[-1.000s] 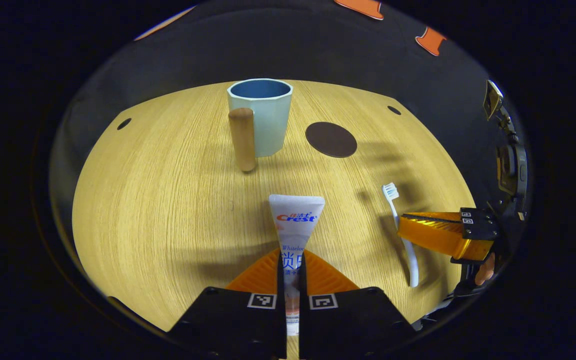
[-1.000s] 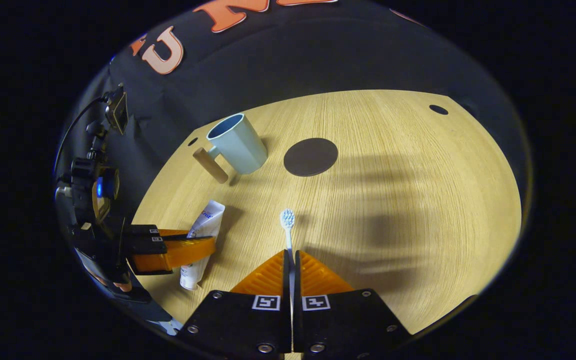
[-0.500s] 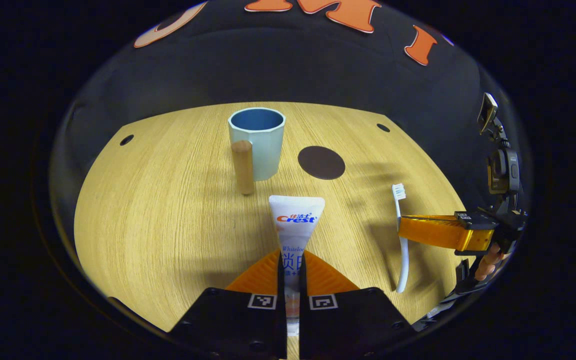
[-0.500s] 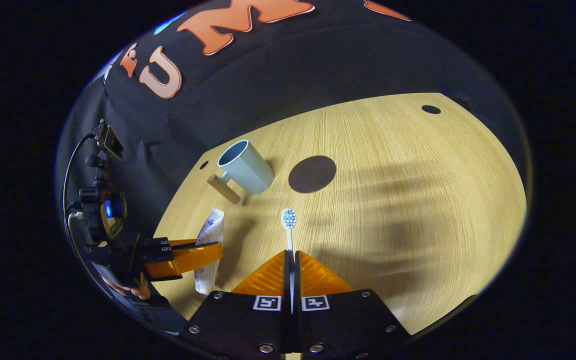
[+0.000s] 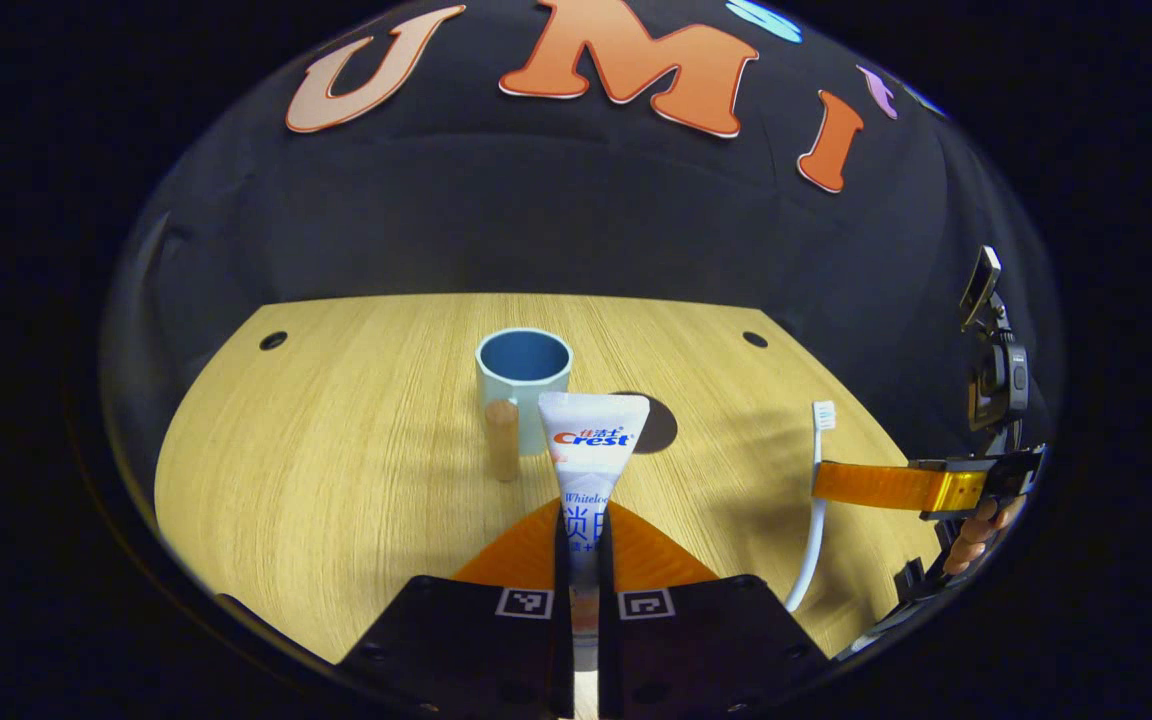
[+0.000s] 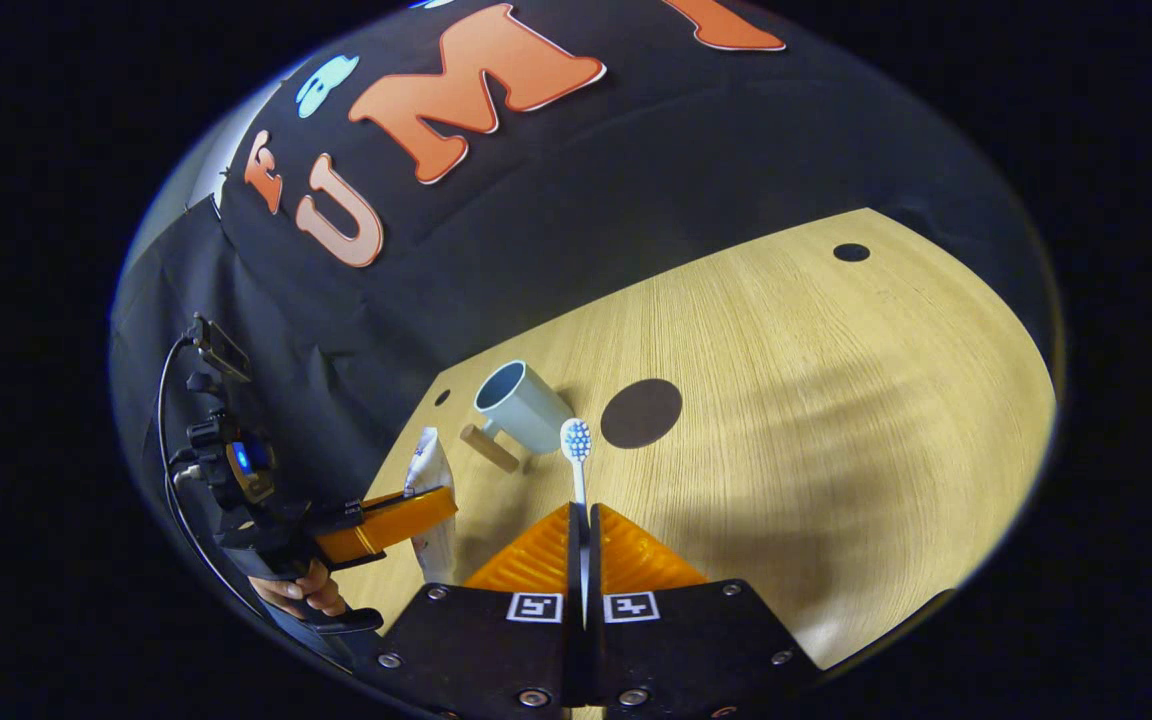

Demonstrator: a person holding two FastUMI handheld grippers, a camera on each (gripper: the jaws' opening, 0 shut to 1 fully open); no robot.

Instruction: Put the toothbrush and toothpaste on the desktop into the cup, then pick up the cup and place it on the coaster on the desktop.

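My left gripper (image 5: pixel 581 515) is shut on the white toothpaste tube (image 5: pixel 591 450), held above the wooden desktop (image 5: pixel 356 470) with its flat end pointing forward. My right gripper (image 6: pixel 581 515) is shut on the white toothbrush (image 6: pixel 576 450), bristles forward, also raised. The pale blue cup (image 5: pixel 524 385) with a wooden handle (image 5: pixel 502 452) stands upright toward the back of the desktop, beyond the tube. The dark round coaster (image 5: pixel 658 428) lies to its right, partly hidden by the tube. In the right gripper view the cup (image 6: pixel 521 405) and coaster (image 6: pixel 641 413) lie ahead, and the left gripper (image 6: pixel 426 507) holds the tube (image 6: pixel 428 480) at lower left.
The right gripper (image 5: pixel 821 482) with the toothbrush (image 5: pixel 814 510) hangs at the right in the left gripper view, a hand (image 5: pixel 971 530) behind it. Small dark holes (image 5: pixel 273 341) mark the desktop's back corners. Black cloth wall stands behind the desk.
Both grippers have risen off the desktop with the tube and the toothbrush in them. The cup and coaster look farther and smaller in both views; neither has moved on the desk.
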